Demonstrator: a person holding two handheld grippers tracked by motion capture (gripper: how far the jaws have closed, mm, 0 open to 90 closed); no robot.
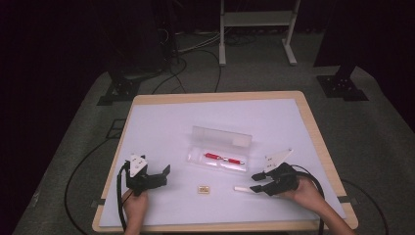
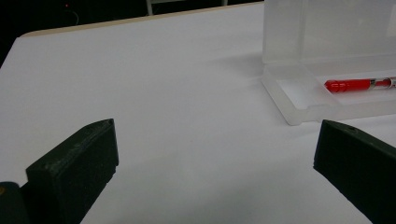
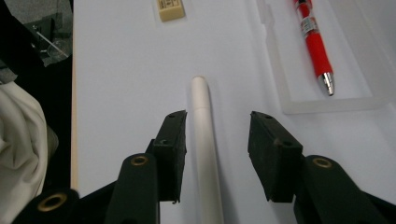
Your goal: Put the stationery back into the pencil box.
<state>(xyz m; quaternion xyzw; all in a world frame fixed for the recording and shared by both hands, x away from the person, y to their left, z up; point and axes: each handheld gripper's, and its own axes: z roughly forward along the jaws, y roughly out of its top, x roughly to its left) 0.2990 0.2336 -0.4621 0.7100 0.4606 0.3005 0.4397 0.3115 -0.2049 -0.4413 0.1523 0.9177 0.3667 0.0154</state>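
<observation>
White stick [image 3: 205, 140] cut off below

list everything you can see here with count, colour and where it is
white pen: 1, white, flat on the table between the right jaws, a gap on one side
red pen: 1, red, inside the open case
case: 1, clear plastic, lid raised, table centre
eraser: 1, beige, near the front edge, between the two grippers
table: 1, white top with wood rim
frame: 1, white, on the floor behind
left hand-held gripper: 1, black, front left, open
right hand-held gripper: 1, black, front right, open around the white pen
</observation>
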